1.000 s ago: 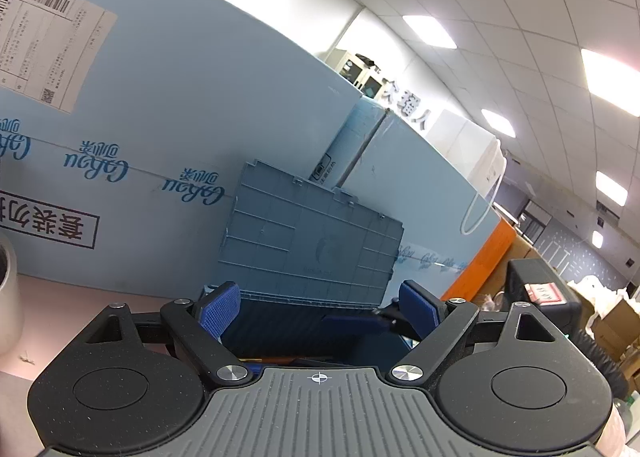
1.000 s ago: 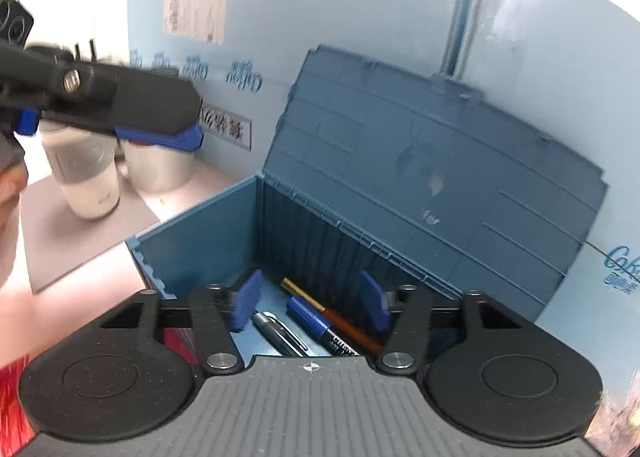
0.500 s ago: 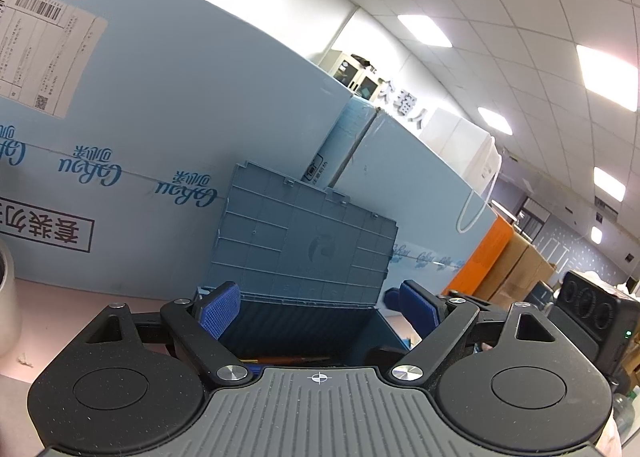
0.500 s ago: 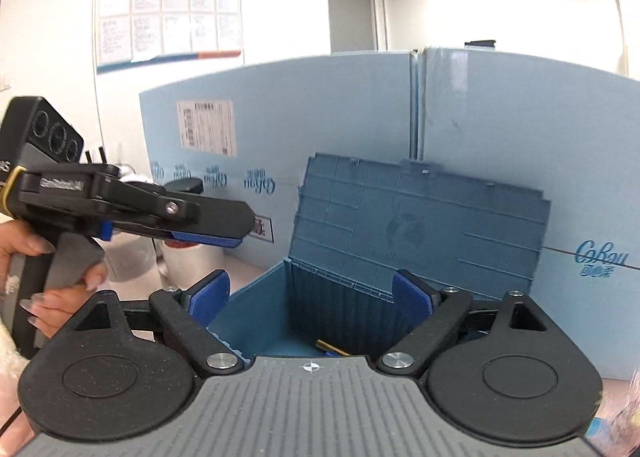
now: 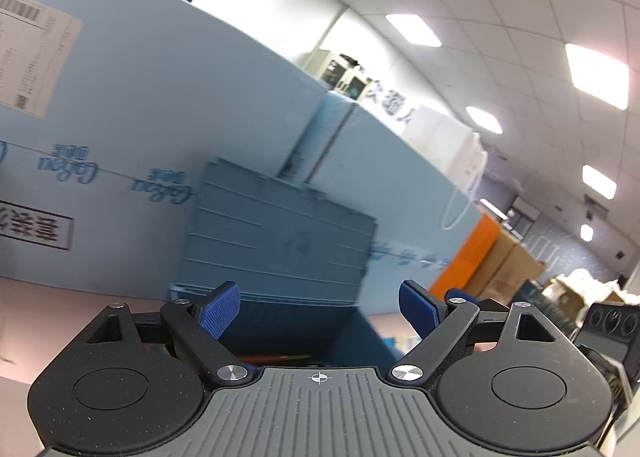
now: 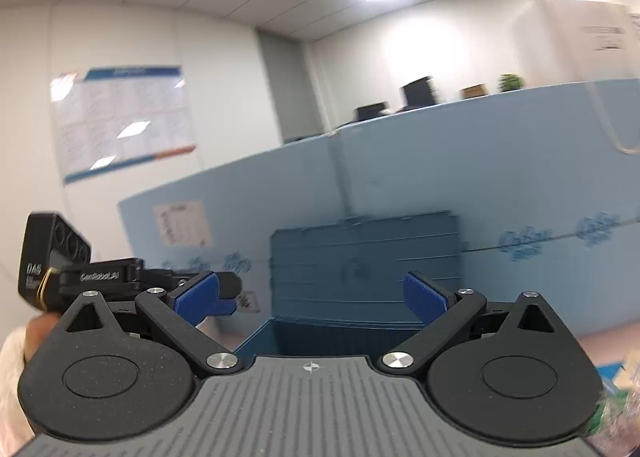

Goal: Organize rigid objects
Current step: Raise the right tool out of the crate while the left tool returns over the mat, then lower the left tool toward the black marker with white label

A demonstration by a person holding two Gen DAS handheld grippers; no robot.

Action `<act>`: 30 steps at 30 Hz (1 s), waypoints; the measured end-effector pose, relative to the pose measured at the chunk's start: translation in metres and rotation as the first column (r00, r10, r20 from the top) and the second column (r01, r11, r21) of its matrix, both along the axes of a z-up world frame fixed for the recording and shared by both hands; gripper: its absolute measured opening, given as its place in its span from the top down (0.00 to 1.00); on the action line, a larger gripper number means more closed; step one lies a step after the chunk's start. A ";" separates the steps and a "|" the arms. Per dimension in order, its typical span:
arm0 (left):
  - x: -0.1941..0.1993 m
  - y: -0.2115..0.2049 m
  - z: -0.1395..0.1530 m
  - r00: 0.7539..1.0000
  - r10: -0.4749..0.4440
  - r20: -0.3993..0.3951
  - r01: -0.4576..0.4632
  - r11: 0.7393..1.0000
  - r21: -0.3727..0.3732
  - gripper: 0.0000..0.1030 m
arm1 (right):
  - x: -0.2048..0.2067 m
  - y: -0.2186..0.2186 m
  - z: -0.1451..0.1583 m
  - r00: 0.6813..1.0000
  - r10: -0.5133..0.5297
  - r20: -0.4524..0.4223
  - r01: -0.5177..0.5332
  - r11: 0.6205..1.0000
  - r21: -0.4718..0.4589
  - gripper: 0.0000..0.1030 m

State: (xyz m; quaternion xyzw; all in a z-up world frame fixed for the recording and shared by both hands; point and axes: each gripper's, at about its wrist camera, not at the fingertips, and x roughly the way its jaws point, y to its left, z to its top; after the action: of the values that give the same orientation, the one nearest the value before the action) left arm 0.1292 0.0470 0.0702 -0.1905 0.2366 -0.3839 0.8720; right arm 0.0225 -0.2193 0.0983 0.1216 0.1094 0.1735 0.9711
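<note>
Left hand-held gripper: one; jaws stand wide apart with nothing between the blue pads, held level in front of the open box.
Right hand-held gripper: one; jaws are opening, already spread wide, nothing between the pads.
Storage box: one blue-grey plastic box on the bench, just beyond both grippers; its ribbed lid stands upright, leaning back against the blue panels.
Box contents: in the left wrist view an orange and dark pen-like thing lies on the box floor; blur hides whether it is one or more. In the right wrist view the box floor is hidden behind the gripper body.
Blue panels: two light-blue boards side by side behind the box, meeting at a seam above the lid; one white label with a barcode on the left board.
Bench: one pale pink surface, carrying the box.
Person's hand: one, at the left edge of the right wrist view, under the left hand-held gripper.
Ceiling lights: five lit panels in the left wrist view.
</note>
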 end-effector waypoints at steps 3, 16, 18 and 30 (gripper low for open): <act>-0.007 -0.008 0.003 1.000 -0.019 0.019 0.019 1.000 -0.001 0.14 | -0.010 -0.005 -0.004 0.998 -0.060 0.004 0.060 0.997 0.042 0.02; -0.026 -0.030 0.007 0.997 -0.002 0.072 0.001 1.000 0.006 0.14 | -0.040 -0.018 -0.028 0.975 -0.221 -0.012 0.221 0.972 0.084 0.02; -0.030 -0.034 0.008 0.996 -0.004 0.086 0.003 1.000 0.007 0.14 | -0.047 -0.022 -0.030 0.972 -0.235 -0.009 0.235 0.968 0.086 0.01; -0.055 -0.077 0.006 0.996 -0.071 0.047 0.068 0.996 0.064 0.09 | -0.088 -0.056 -0.040 0.953 -0.304 -0.021 0.303 0.940 0.159 0.00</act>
State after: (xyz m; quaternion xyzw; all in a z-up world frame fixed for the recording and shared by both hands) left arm 0.0746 -0.0302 0.0767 -0.1456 0.2334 -0.4109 0.8692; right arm -0.0652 -0.2750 0.0587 0.2143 0.0733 0.0303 0.9736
